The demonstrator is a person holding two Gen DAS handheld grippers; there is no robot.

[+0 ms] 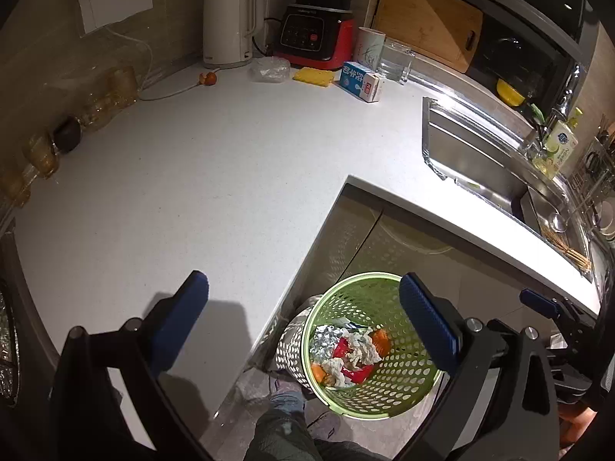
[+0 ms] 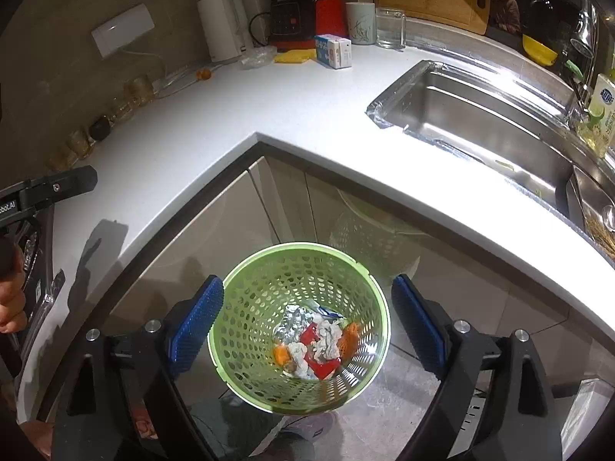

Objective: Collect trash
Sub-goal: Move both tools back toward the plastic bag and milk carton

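Right wrist view, one green bin, two orange scraps, tongs parted.

Ahead of me the white desk bends around a corner. At its back I see a white kettle beside a red-and-black blender base, then a mug and a clear glass. A wooden cutting board leans behind them. To my right lies a steel sink, with a yellow bowl behind it.
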